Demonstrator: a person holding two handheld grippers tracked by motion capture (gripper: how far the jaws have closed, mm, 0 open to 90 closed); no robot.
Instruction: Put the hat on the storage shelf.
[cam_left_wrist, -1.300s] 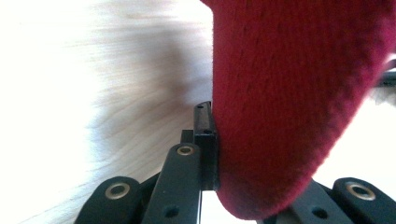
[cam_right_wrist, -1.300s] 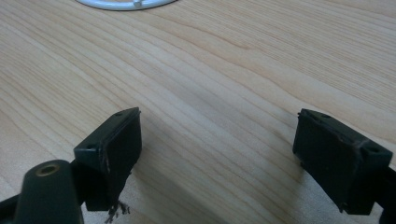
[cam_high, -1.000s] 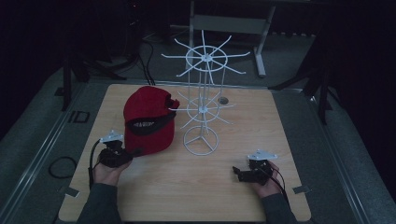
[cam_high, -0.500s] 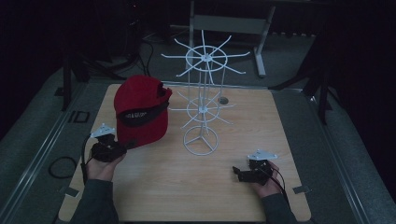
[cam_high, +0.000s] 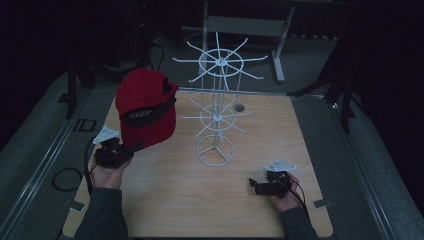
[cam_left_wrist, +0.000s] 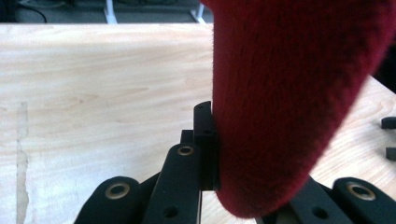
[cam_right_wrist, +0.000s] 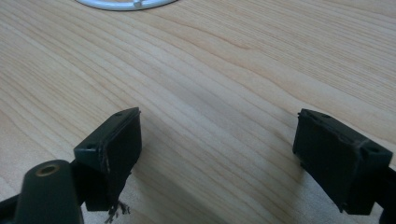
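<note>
High view showed the left claw (cam_high: 131, 149), pinching the red cap (cam_high: 146, 107), had lifted it off the bench (cam_high: 175, 200), rack-hanging probably next.

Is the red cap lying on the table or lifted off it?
Lifted: the left gripper is shut on the red cap by its brim and holds it above the table.

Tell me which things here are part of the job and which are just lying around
In use: red cap, clamped by the left gripper; white wire rack; right gripper, open and resting on the table.
Lying about: cable loop on the floor; metal stand behind.
</note>
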